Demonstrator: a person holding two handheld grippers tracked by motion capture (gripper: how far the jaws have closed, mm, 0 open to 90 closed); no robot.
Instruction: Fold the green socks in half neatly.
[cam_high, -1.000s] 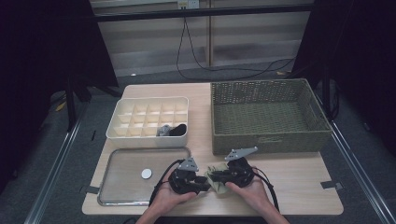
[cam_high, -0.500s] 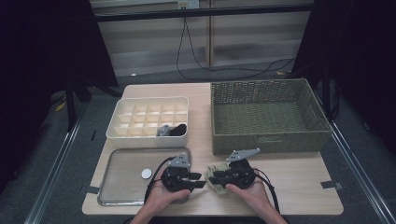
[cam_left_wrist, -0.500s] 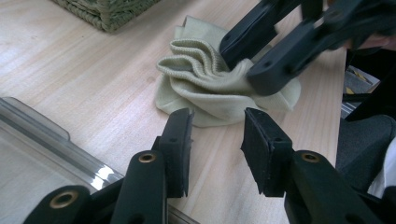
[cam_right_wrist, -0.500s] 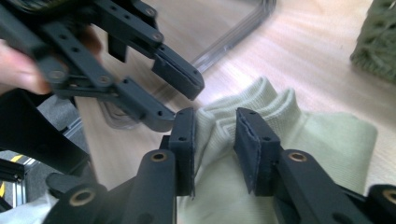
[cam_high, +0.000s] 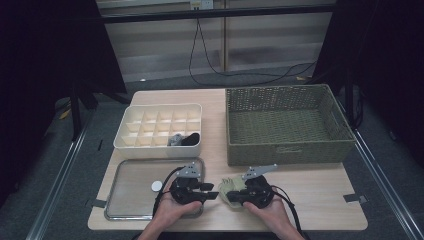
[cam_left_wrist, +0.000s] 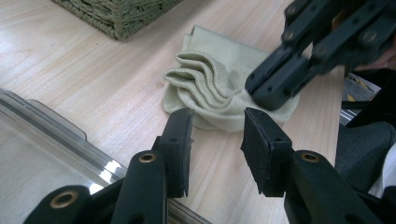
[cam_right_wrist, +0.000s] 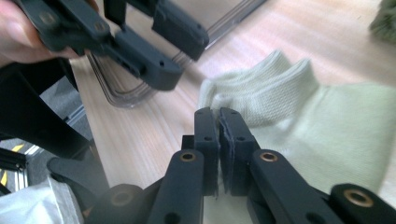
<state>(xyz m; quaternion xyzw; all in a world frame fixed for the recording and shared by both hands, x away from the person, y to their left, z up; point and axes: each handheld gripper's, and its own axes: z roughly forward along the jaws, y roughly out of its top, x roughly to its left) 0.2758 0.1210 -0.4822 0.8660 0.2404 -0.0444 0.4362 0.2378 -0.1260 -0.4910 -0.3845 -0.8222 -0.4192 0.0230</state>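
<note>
the wooden bench (cam_high: 310, 200) carries everything, its near edge cut off behind the person's two forearms. one woven green basket (cam_high: 287, 125) stands at its far right; whether anything lies on its floor is hard to make out. one cream divider box (cam_high: 159, 131) sits at the far left, with a grid of small cells; dark and grey rolled things fill a near cell or two, too small to name or count. one clear shallow tray (cam_high: 130, 187) lies in front of the box, with one small white round piece (cam_high: 156, 186) on it.

one pale green sock (cam_left_wrist: 219, 86), bunched at its ribbed cuff, lies on the bench between the tray and the basket's near wall, partly hidden under the claws in the high view.

the right claw (cam_right_wrist: 219, 122) has just been closing: its jaws meet, and whether a fold of the sock is pinched between them cannot be told. the left claw (cam_left_wrist: 215, 135) stands part open just short of the sock, nothing between its pads.
</note>
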